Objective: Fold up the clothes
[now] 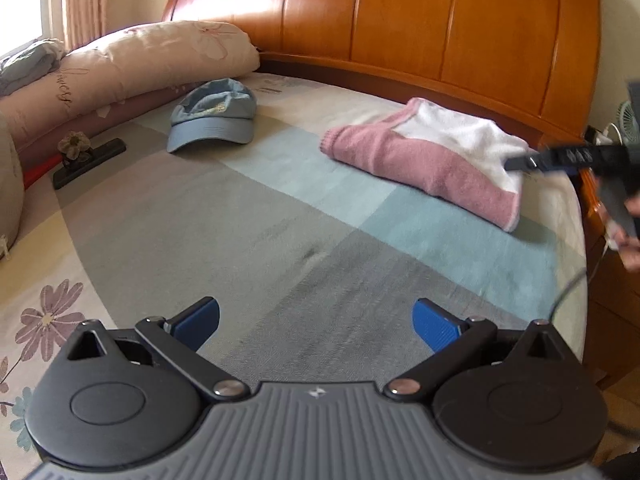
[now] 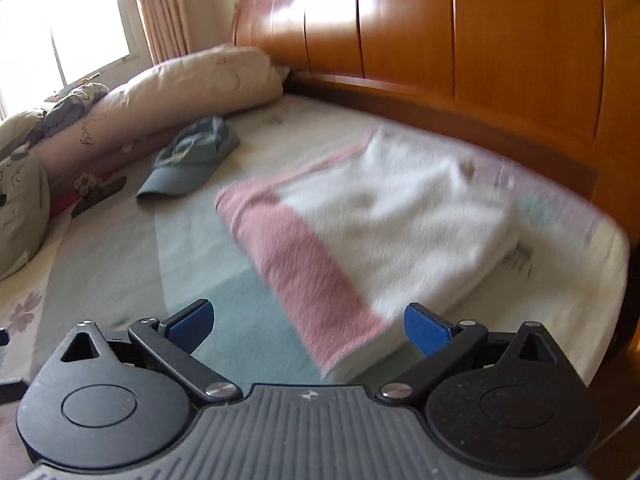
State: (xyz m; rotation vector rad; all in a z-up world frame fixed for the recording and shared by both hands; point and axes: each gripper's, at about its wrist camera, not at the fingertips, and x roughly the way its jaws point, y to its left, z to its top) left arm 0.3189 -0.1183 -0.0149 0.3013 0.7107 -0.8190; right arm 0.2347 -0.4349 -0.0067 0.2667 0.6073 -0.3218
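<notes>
Though blurred, folded sweater (image 2: 372,248) btwn spread right tool (image 2: 310,326) fingers.

Motion blur: in the right wrist view we see the folded pink-and-white garment (image 2: 360,248) smeared, and the print on the bedsheet (image 2: 532,204) to its right unreadable. Cut off: in the left wrist view the right gripper (image 1: 520,163) is blurred, with its body and the person's hand (image 1: 628,232) cropped by the right edge. Hidden: the dark flat object (image 1: 90,162) at far left, whose identity we cannot tell, passes partly under the rolled quilt (image 1: 132,64).

We hold our left gripper (image 1: 318,328) with jaws spread wide, nothing between them. Our right gripper (image 2: 308,326) is likewise wide apart, gripping nothing.
</notes>
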